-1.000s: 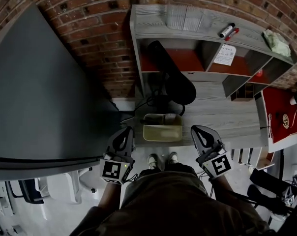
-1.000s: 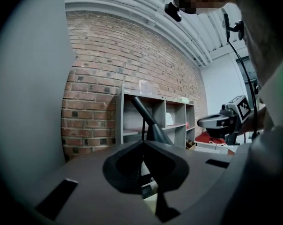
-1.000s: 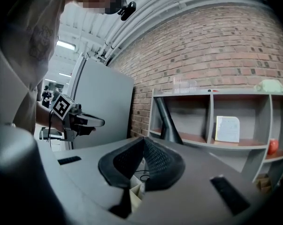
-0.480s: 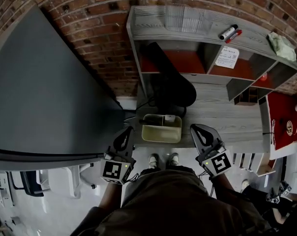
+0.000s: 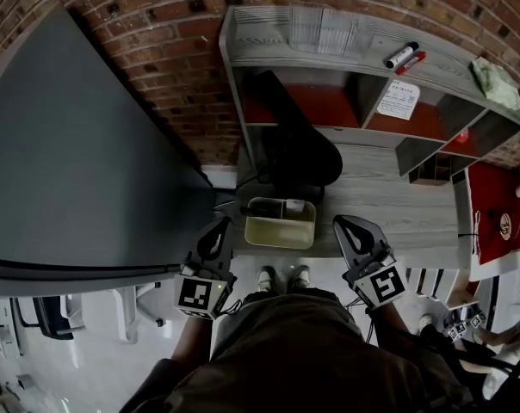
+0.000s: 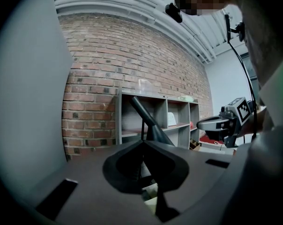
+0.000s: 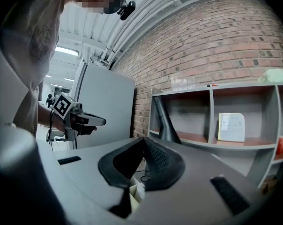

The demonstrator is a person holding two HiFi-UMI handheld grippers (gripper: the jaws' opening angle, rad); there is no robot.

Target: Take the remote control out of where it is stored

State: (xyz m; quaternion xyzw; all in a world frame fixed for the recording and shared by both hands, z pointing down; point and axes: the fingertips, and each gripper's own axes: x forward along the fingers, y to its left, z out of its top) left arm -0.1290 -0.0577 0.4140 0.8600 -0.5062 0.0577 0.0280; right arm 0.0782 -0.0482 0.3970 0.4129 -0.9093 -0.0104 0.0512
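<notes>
The left claw (image 5: 221, 224) and the right claw (image 5: 340, 224) are both pressed together on nothing, one at each side of the pale yellow bin (image 5: 280, 232) on the counter (image 5: 398, 206), and the remote control (image 5: 293, 205) lies inside that bin at its far wall.

No words or numbers can be read anywhere. The white sheet (image 5: 399, 98) in the shelf (image 5: 260, 43) carries print (too small to make out). The left gripper (image 5: 218, 228) and right gripper (image 5: 342, 225) bear only black-and-white square patterns.
</notes>
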